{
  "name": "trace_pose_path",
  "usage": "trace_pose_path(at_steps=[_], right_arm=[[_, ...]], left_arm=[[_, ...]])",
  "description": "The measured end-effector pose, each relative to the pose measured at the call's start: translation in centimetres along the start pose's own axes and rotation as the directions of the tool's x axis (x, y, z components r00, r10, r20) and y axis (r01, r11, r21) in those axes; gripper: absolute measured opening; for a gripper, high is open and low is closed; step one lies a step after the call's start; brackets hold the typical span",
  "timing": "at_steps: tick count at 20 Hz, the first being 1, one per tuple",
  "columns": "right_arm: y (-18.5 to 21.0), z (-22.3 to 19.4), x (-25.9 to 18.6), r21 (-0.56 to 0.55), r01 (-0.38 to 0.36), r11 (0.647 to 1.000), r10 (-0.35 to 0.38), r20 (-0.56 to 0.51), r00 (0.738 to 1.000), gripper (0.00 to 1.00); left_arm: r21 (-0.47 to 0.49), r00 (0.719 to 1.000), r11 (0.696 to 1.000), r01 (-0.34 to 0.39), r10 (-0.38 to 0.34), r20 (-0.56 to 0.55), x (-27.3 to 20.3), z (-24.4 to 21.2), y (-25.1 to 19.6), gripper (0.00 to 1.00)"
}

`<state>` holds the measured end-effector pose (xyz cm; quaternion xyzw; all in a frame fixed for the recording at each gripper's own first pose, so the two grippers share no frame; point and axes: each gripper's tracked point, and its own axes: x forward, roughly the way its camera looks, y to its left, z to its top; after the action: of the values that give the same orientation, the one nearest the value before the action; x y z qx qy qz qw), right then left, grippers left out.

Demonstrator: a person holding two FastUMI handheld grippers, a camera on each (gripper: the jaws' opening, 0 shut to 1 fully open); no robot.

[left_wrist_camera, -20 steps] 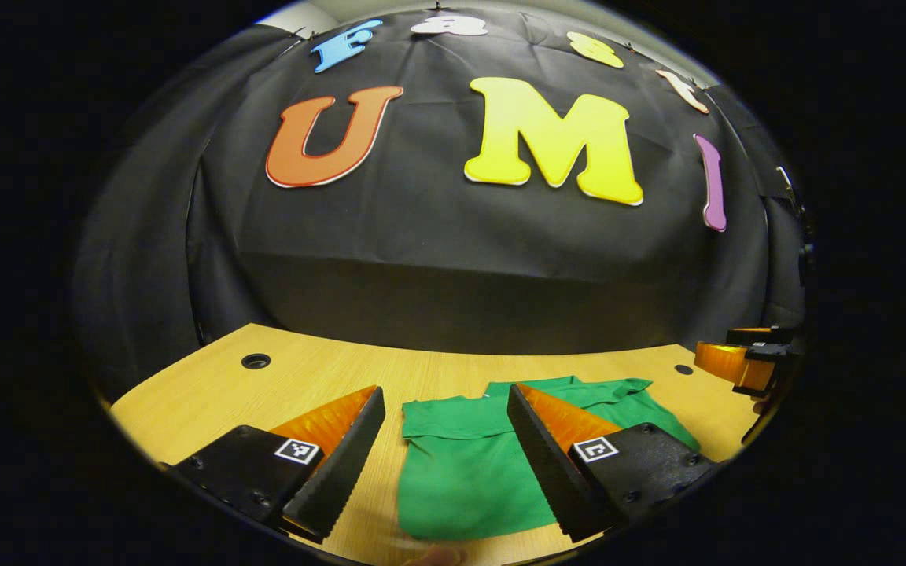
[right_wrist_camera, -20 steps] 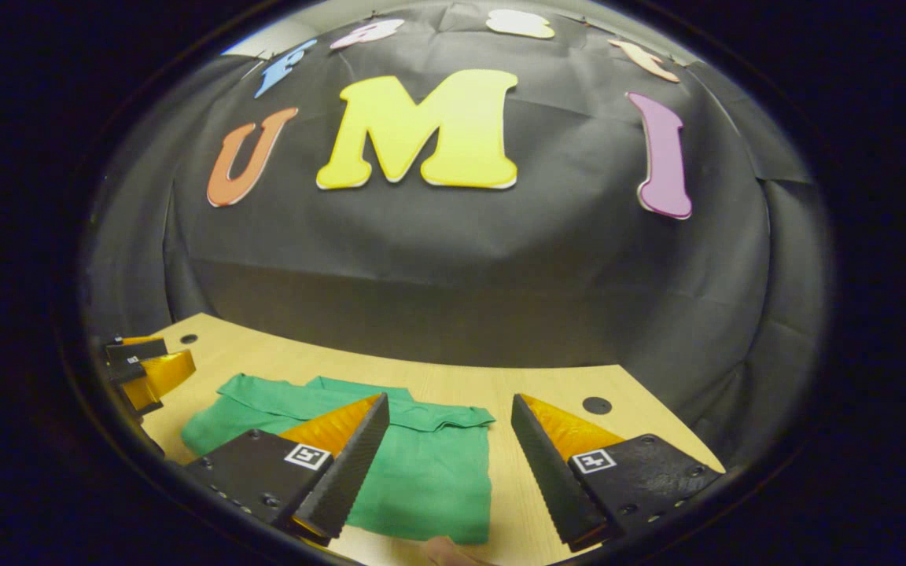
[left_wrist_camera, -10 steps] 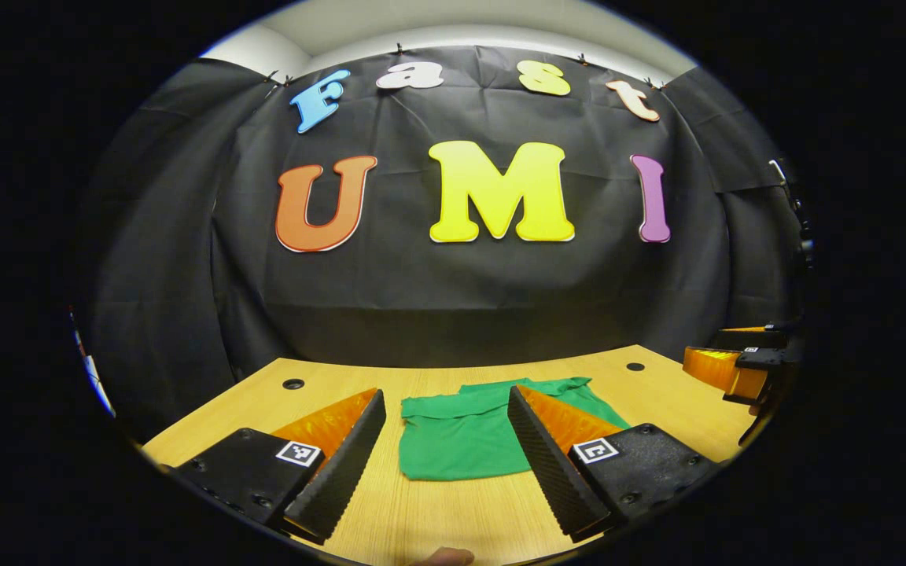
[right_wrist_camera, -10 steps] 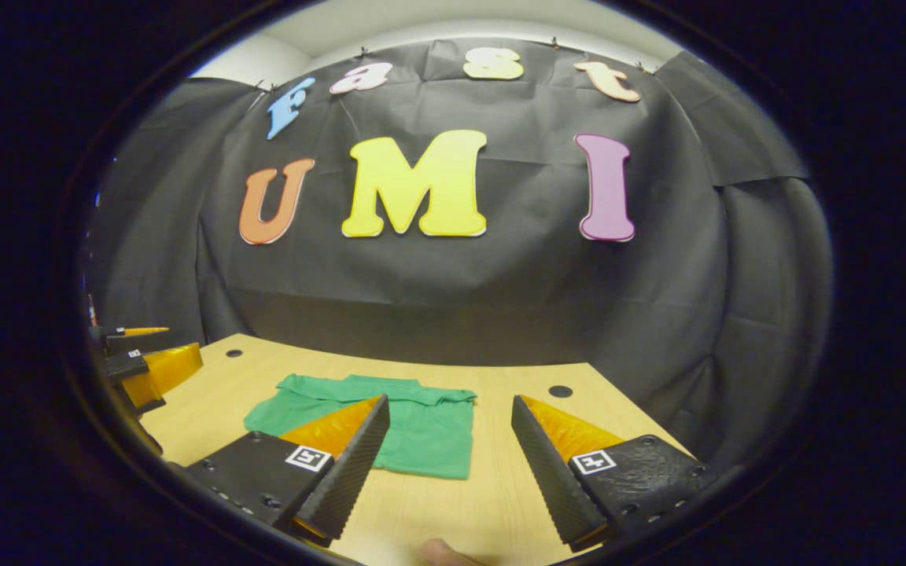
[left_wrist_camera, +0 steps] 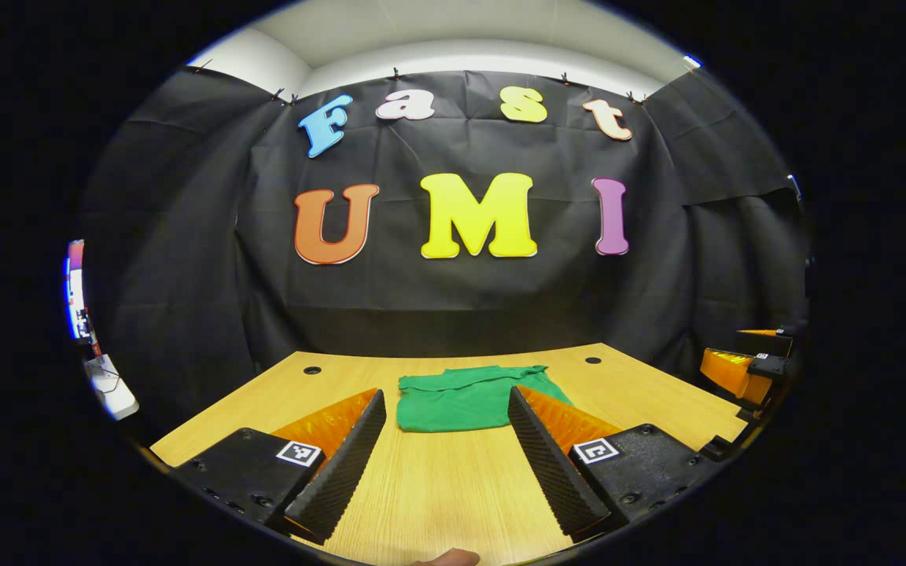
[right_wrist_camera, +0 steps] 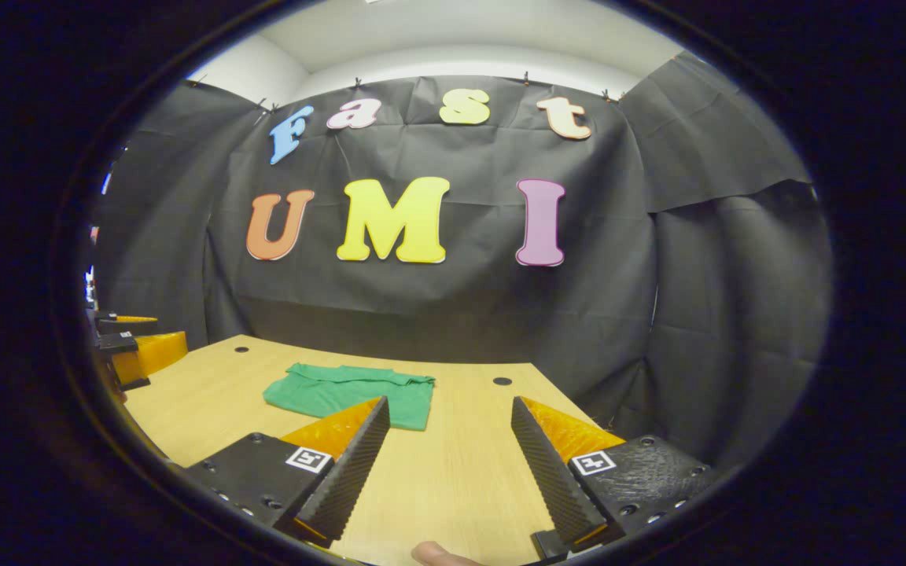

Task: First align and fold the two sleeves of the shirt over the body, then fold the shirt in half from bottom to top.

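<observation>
- The green shirt (left_wrist_camera: 465,399) lies flat in a compact folded bundle on the wooden table (left_wrist_camera: 453,487), toward the far edge, roughly midway between the two far corners
- In the right gripper view the same shirt (right_wrist_camera: 351,391) sits left of centre; its layered far edge suggests the folds are in place, so the task looks finished or nearly so
- The left gripper (left_wrist_camera: 445,448) has its fingers spread wide and holds nothing; it hangs above the near part of the table, well apart from the shirt
- The right gripper (right_wrist_camera: 449,456) is likewise spread and empty, near the near edge
- The shirt is probably light, soft and limp: it will sag and slide on the smooth wood, and stacked layers may shift if pinched carelessly
- If tidying is needed, the best hold is likely a corner of the near folded edge, catching all layers at once
- Small round holes (left_wrist_camera: 312,369) mark the table by the far corners, clear of the shirt
- Black cloth (left_wrist_camera: 453,299) hangs behind the far edge
- Nothing stands between grippers and shirt; a fingertip (right_wrist_camera: 429,553) shows at the near edge
</observation>
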<state>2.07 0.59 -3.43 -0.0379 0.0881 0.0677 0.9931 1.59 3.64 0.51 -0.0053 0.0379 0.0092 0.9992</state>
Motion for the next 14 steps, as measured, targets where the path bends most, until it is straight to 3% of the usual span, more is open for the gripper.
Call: trace_pose_path(at_steps=[4, 7, 9, 11, 14], right_arm=[[-0.3, -0.6, -2.5, -0.008, 0.026, 1.000, -0.026, 0.004, 1.000, 0.95], [0.1, -0.4, -2.7, -0.029, 0.046, 0.999, -0.046, 0.015, 0.999, 0.93], [0.5, 0.2, -2.6, -0.039, 0.053, 0.998, -0.052, 0.026, 0.998, 0.97], [0.8, 0.9, -2.6, -0.033, 0.056, 0.998, -0.055, 0.045, 0.997, 0.94], [1.3, 1.1, -2.6, -0.025, 0.053, 0.998, -0.051, 0.051, 0.997, 0.92]], left_arm=[[0.044, 0.998, 0.997, 0.061, -0.062, 0.021, -2.3, -0.2, -2.7, 1.00], [0.014, 0.995, 0.995, 0.094, -0.094, 0.037, -2.7, -0.7, -3.0, 0.98], [0.015, 0.997, 0.997, 0.070, -0.070, 0.032, -2.6, -0.7, -1.8, 0.95], [-0.006, 0.999, 1.000, 0.027, -0.027, 0.040, -2.4, -0.6, -0.3, 0.98], [-0.027, 0.999, 0.999, 0.021, -0.020, 0.033, -2.2, -0.7, 0.4, 0.99]])
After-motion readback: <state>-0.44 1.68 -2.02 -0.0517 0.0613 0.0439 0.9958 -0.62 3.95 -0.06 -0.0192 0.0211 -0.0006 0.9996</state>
